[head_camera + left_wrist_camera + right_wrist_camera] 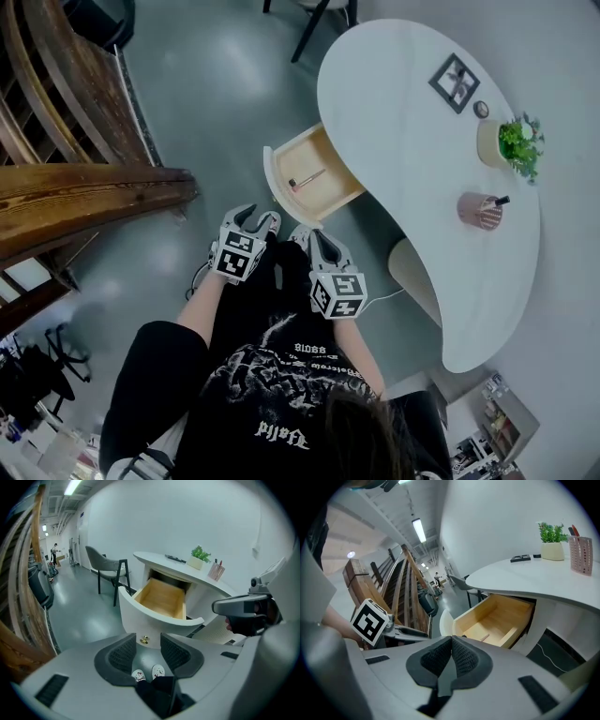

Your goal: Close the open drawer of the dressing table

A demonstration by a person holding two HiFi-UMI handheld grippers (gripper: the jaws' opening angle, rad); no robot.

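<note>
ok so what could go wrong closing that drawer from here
The left claw is open with the small brass knob ahead of its gap; a push on the curved drawer front could glance off to one side. The loose slim item inside may slide or jam if shoved hard.

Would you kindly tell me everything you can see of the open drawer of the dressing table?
The drawer stands pulled far out from under the white dressing table. Its curved front is white, with a small brass-coloured knob; the inside looks like pale wood. A slim stick-like item lies on its floor. Nothing touches the front.
</note>
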